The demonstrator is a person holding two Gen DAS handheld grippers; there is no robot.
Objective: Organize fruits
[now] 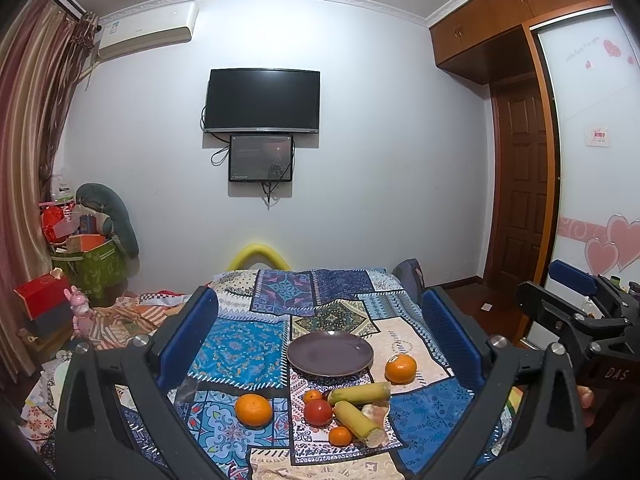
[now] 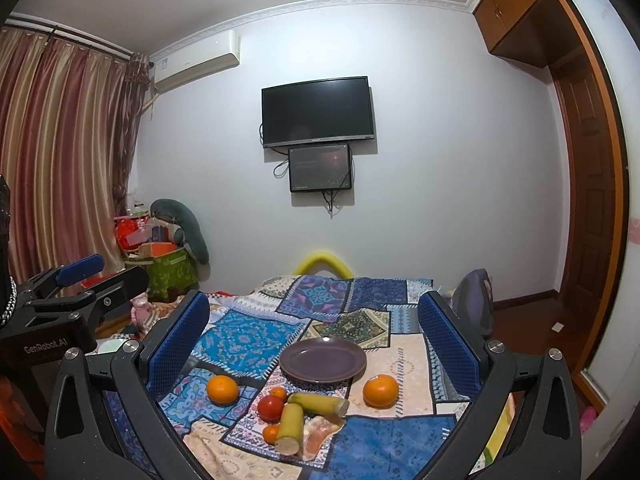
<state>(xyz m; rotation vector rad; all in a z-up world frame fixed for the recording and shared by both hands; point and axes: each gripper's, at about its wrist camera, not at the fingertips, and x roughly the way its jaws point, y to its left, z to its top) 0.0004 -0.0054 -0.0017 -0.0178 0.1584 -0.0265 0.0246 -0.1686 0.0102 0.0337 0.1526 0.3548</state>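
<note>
Roughly, left to right across the two wrist views:

Left tool: the left black two-finger tool with blue pads (image 1: 320, 332) hangs above the patchwork cloth, its jaws spread wide with nothing between them; it also shows at the left edge of the right wrist view (image 2: 96, 276).

Cloth: a blue, cream and purple patchwork cloth (image 1: 240, 344) covers the surface that carries the fruit.

Left orange: a large round orange (image 1: 253, 409) lies alone on a blue patch, apart from the cluster to its right.

Cluster: a red round tomato-like fruit (image 1: 318, 412) sits in the middle, with a small orange mandarin (image 1: 312, 396) just behind it and a second small mandarin (image 1: 340, 436) just in front.

Stalks: two yellow-green cut stalk pieces, which look like sugarcane, lie beside the red fruit; the rear stalk (image 1: 360, 393) lies crosswise and the front stalk (image 1: 358, 420) angles toward the camera, their inner ends close together.

Pale item: a pinkish crumpled object (image 2: 320, 434) lies under the stalk ends; what it is I cannot tell.

Plate: a round dark purple plate (image 1: 330, 353) stands bare behind the cluster, near it but not touching.

Right orange: a second large orange (image 1: 401, 369) with a small sticker rests just right of the plate.

Right tool: the right black tool with blue pads (image 2: 316, 336) is likewise spread wide and holds nothing.
</note>
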